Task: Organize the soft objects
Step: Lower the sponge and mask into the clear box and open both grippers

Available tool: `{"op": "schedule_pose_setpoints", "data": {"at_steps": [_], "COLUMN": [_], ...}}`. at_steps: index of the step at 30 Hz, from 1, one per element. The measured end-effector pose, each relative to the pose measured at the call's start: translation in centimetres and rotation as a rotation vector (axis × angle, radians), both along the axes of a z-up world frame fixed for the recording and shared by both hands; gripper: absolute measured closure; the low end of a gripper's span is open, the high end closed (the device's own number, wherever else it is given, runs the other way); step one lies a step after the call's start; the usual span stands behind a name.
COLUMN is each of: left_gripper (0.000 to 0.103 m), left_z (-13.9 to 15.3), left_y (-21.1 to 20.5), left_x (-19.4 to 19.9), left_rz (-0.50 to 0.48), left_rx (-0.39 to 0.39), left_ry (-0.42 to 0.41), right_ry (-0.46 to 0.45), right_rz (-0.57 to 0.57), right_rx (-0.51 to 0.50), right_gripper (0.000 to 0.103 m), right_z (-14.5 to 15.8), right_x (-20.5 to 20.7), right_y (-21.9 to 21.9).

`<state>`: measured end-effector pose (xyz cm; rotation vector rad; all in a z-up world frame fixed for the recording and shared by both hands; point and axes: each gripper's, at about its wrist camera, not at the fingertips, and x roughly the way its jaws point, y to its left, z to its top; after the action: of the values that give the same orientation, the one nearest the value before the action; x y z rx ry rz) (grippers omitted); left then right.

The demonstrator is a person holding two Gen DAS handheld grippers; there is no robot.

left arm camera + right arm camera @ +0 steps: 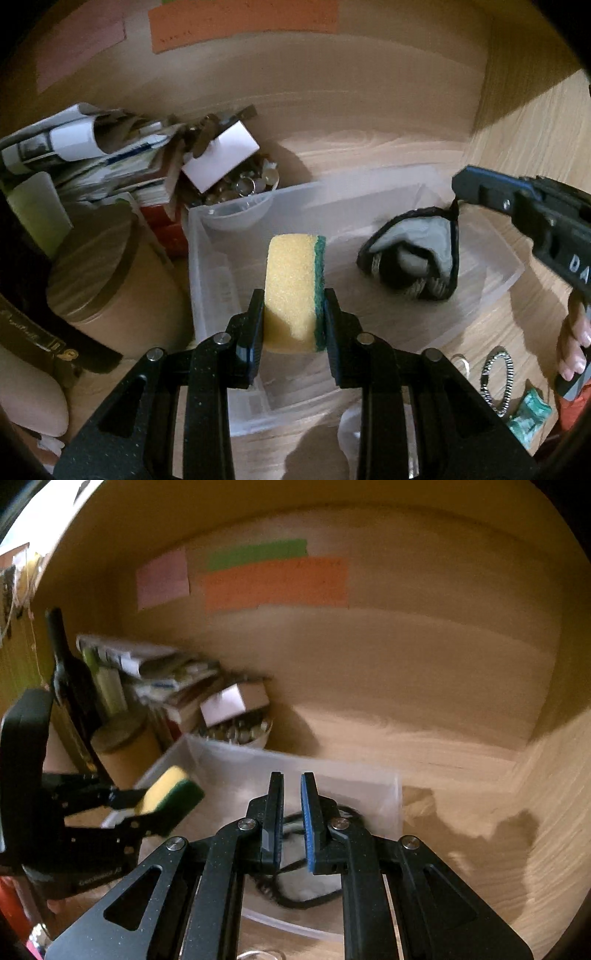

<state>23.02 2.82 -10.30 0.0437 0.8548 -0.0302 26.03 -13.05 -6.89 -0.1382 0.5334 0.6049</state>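
The left gripper (294,321), clamped on the sponge (295,291) above the clear bin (207,258), must lower and release beside the binned pouch (413,254), while the right gripper (291,819) hangs narrowly parted, empty.

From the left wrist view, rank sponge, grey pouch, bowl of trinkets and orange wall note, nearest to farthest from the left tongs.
1. sponge: clamped in the left tongs.
2. grey pouch: right, inside the clear bin.
3. bowl of trinkets: behind the bin, left.
4. orange wall note: top, back wall.
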Motion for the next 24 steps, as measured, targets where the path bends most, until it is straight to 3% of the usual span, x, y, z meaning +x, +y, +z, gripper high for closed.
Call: {"op": "schedule_pose_setpoints", "data": {"at_steps": [6, 8, 10, 13, 16, 18, 22, 24], "left_gripper": [0.068, 0.052, 0.042, 0.038, 0.033, 0.029, 0.015, 0.007], "left_z": [-0.7, -0.7, -0.6, 0.0, 0.6, 1.4, 2.8, 3.5], "left_y": [-0.1, 0.1, 0.3, 0.4, 0.7, 0.8, 0.6, 0.6], "left_x": [0.5, 0.6, 0.6, -0.1, -0.5, -1.2, -2.5, -3.5], "left_rz": [0.009, 0.017, 0.027, 0.029, 0.034, 0.039, 0.045, 0.046], "left_rx": [-0.002, -0.006, -0.009, -0.007, -0.010, -0.009, -0.009, -0.022], "left_ry": [0.022, 0.019, 0.002, -0.019, -0.035, -0.054, -0.104, -0.132], "right_ry": [0.072, 0.097, 0.120, 0.141, 0.160, 0.149, 0.093, 0.070], "right_rz": [0.010, 0.008, 0.011, 0.020, 0.023, 0.021, 0.017, 0.016], "right_rx": [-0.076, -0.096, -0.109, -0.118, -0.121, -0.117, -0.101, -0.081], "right_gripper": [0.094, 0.094, 0.094, 0.094, 0.081, 0.064, 0.048, 0.033], "right_z": [-1.8, -2.4, -2.9, -3.2, -3.3, -3.1, -1.8, -1.1], "right_x": [0.9, 1.3, 1.4, 1.3, 1.3, 0.8, -0.8, -1.6], "right_y": [-0.1, -0.4, -0.6, -1.1, -1.2, -1.5, -2.3, -2.7]}}
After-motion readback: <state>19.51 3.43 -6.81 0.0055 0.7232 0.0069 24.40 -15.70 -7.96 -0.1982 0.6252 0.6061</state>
